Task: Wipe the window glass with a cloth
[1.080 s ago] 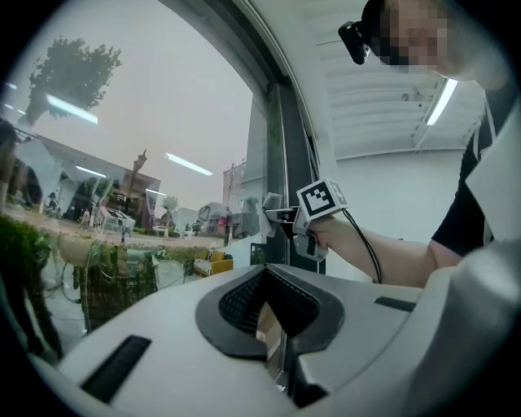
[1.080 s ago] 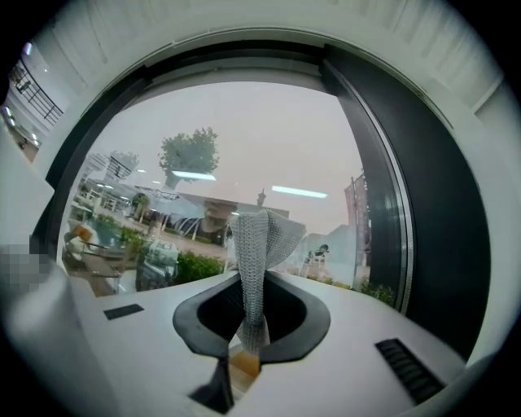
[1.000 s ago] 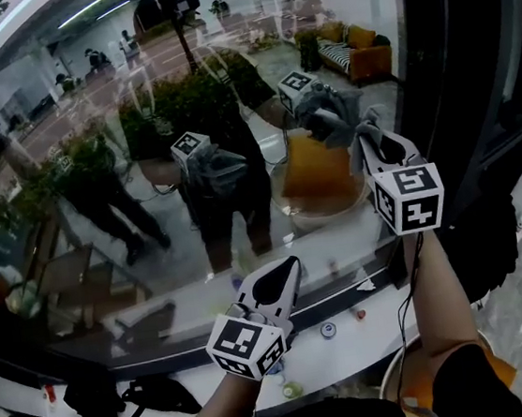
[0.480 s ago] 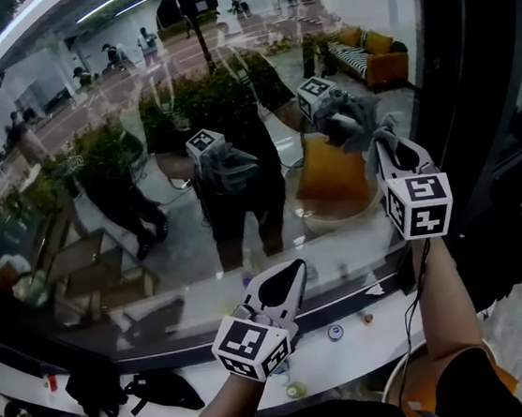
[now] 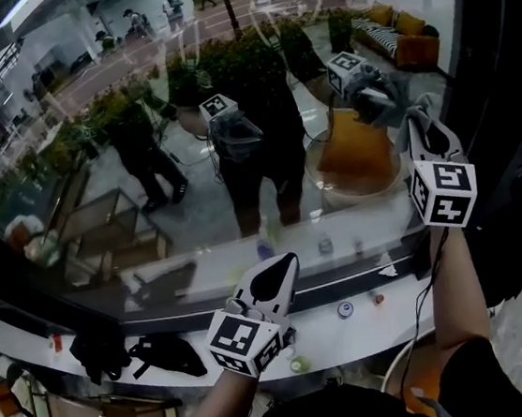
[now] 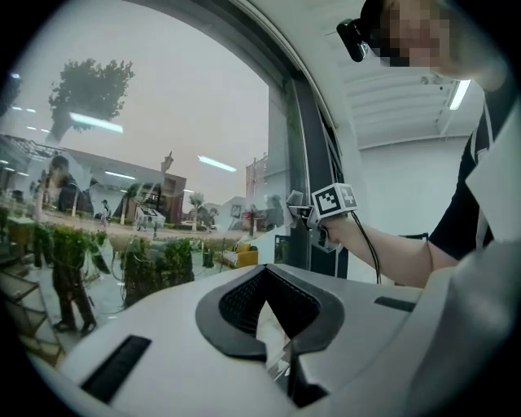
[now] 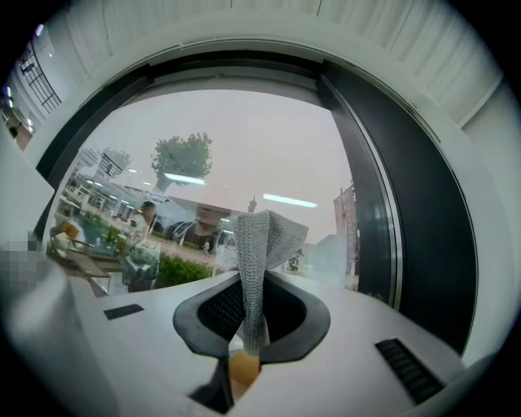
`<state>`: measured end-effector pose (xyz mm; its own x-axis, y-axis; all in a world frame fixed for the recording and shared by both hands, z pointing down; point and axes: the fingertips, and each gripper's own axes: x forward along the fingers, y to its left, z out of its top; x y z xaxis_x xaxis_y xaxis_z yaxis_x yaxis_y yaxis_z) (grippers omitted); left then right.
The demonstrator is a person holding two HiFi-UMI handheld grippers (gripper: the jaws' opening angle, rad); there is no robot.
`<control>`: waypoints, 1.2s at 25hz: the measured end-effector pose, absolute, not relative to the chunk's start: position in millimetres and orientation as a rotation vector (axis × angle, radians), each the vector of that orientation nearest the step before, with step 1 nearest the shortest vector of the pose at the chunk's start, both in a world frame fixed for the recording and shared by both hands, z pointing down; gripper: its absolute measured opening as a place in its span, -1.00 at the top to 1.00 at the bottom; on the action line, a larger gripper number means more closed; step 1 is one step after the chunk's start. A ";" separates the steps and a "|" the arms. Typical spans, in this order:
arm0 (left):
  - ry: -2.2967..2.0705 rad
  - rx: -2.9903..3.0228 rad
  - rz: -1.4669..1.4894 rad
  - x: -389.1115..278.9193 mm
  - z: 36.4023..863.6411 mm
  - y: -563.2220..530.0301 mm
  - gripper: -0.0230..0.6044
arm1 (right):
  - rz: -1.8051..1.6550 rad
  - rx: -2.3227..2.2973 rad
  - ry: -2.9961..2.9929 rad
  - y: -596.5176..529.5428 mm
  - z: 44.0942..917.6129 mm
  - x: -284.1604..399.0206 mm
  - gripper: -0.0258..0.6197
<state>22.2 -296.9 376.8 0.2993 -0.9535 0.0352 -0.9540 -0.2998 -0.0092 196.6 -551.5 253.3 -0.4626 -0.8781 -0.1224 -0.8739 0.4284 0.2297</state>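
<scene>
The window glass (image 5: pixel 145 189) fills the head view and mirrors the person and both grippers. My right gripper (image 5: pixel 421 126) is raised at the right side of the pane, shut on a grey mesh cloth (image 5: pixel 411 104) whose free end is at or just off the glass. In the right gripper view the cloth (image 7: pixel 259 252) stands up from between the jaws of the right gripper (image 7: pixel 248 334). My left gripper (image 5: pixel 283 268) hangs lower, over the sill and off the glass, jaws shut with nothing in them. In the left gripper view the left gripper (image 6: pixel 273 330) points at the pane, and the right gripper (image 6: pixel 313 208) shows beyond it.
A white sill (image 5: pixel 387 315) runs under the glass, with a few small caps and a green round thing on it. A black bundle (image 5: pixel 161 352) lies on the sill at the left. The dark window frame (image 5: pixel 495 80) stands just right of the right gripper.
The right gripper with the cloth has shifted rightward along the glass, closer to the dark frame. The left gripper has stayed low over the sill.
</scene>
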 end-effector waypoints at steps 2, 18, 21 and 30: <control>-1.881 2.484 0.055 9.5 383.4 -284.2 0.91 | -0.379 1.604 -2.625 -550.1 264.1 192.1 0.76; -1.947 2.278 -0.052 -65.2 416.1 -142.4 0.91 | -0.139 1.210 -2.881 -340.2 351.8 79.8 0.76; -1.964 2.248 -0.075 -75.0 429.1 -108.4 0.91 | -0.100 1.128 -2.895 -289.2 370.0 59.4 0.76; -1.975 2.154 -0.134 -103.2 460.1 -13.2 0.91 | 0.029 1.021 -2.906 -151.3 413.7 25.0 0.76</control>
<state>-103.2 -13.2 460.1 0.0949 -0.9924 0.0780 -0.9727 -0.0758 0.2193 25.0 -151.3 413.7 -0.7787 -0.6241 0.0636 -0.6253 0.7804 0.0025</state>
